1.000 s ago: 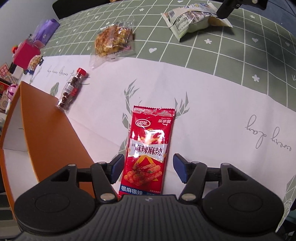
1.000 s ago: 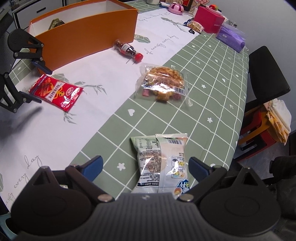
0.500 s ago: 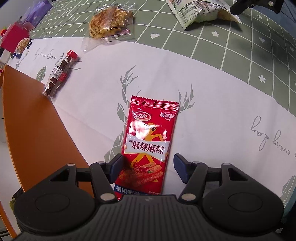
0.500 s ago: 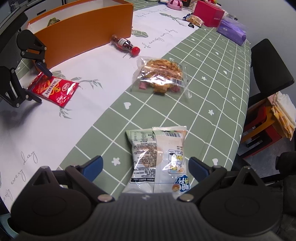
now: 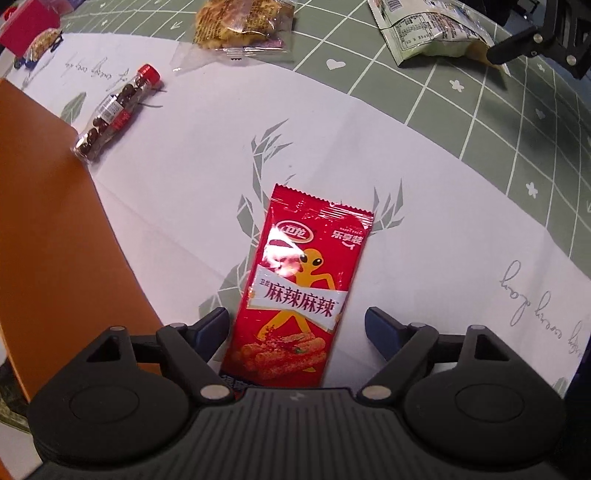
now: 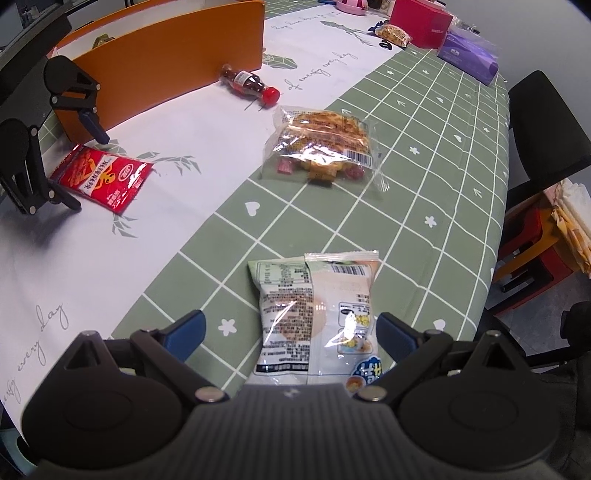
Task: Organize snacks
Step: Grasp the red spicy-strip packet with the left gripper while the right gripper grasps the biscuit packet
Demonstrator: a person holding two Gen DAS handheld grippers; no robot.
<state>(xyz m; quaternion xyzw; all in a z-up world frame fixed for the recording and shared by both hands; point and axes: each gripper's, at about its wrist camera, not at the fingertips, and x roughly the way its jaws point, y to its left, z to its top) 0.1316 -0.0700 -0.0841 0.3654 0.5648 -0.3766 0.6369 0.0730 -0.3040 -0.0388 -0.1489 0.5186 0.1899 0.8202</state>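
A red spicy-snack packet (image 5: 301, 291) lies flat on the white cloth, its near end between the fingers of my open left gripper (image 5: 297, 326); it also shows in the right wrist view (image 6: 101, 177). A pale green snack bag (image 6: 319, 314) lies on the green checked cloth, its near end between the fingers of my open right gripper (image 6: 290, 332); it also shows in the left wrist view (image 5: 428, 31). Neither gripper holds anything. The orange box (image 6: 166, 62) stands behind the left gripper (image 6: 74, 158).
A small bottle of dark candies with a red cap (image 6: 247, 83) lies beside the orange box wall (image 5: 55, 229). A clear bag of mixed snacks (image 6: 323, 146) lies mid-table. Red and purple boxes (image 6: 421, 22) stand at the far end. A black chair (image 6: 543, 122) is beyond the table edge.
Both grippers have moved lower and closer over their packets. Both stay open; the packets have not moved.
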